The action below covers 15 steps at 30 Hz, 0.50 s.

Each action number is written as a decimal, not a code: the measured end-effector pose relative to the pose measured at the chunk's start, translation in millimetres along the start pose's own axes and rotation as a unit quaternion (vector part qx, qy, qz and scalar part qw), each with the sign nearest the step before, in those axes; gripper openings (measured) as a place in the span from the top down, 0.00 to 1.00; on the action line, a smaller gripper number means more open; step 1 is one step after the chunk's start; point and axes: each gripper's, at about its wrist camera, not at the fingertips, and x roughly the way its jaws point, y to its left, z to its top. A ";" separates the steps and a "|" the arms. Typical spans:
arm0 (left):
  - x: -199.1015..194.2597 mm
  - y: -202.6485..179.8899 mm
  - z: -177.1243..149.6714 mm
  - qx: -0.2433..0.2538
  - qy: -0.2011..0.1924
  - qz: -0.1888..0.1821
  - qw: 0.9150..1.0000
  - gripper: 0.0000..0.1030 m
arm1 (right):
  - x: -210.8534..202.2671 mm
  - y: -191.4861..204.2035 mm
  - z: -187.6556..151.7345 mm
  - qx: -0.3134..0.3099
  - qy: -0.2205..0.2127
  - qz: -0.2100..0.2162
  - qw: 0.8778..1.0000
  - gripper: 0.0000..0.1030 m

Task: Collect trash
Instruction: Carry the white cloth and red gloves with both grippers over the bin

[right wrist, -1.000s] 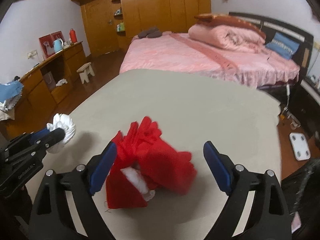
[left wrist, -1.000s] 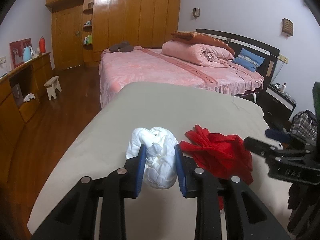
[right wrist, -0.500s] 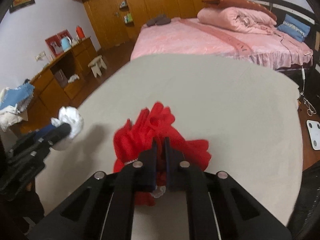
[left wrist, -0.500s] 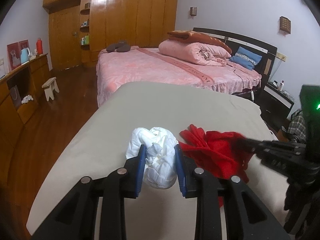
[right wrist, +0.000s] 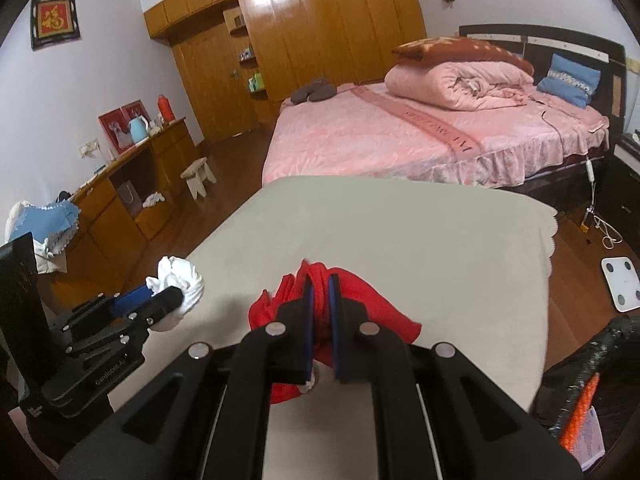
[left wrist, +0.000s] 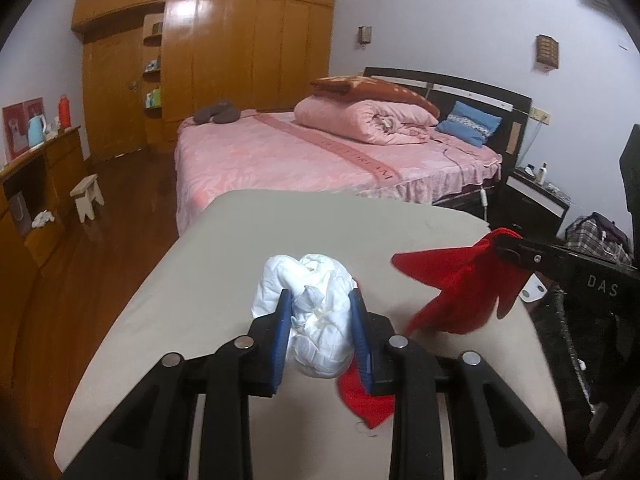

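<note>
- Left wrist view: our left gripper (left wrist: 320, 322) has its blue pads pressed into both sides of a crumpled white wad (left wrist: 308, 312), so it is clamped on that piece of trash. We cannot tell whether the wad has left the beige table (left wrist: 224, 280) or only touches it.
- Left wrist view: to the right, our right gripper (left wrist: 498, 248) reaches in from the side with a red cloth (left wrist: 452, 284) pinched at its tip. Most of the cloth hangs in the air, while a red corner trails on the table under the left gripper.
- Right wrist view: the right gripper (right wrist: 320, 316) has its two fingers drawn close together with the red cloth (right wrist: 360, 308) squeezed between them, so it is clamped on the cloth. A scrap of white shows beneath the red, close to the fingers; we cannot tell what it is.
- Right wrist view: the left gripper (right wrist: 156, 300) sits at the left edge of the table (right wrist: 400, 232), holding the white wad (right wrist: 180, 280).
- Progress, as we judge it: both visible pieces are gripped, one per tool. What is left is carrying them off and dropping them. A black bag (right wrist: 600, 360) at the lower right edge may be the trash bag, though we cannot confirm that.
</note>
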 end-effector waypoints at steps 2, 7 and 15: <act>-3.1 -7.4 2.7 0.003 -0.003 -0.006 1.000 0.72 | -8.3 -3.2 1.0 0.001 -0.006 -0.001 1.000 0.94; -8.0 -27.0 8.9 0.012 -0.007 -0.021 1.000 0.72 | -28.5 -15.8 2.8 0.011 -0.021 -0.005 1.000 0.94; -17.3 -63.3 21.0 0.028 -0.020 -0.046 0.998 0.72 | -64.6 -36.2 6.9 0.020 -0.048 -0.018 0.999 0.94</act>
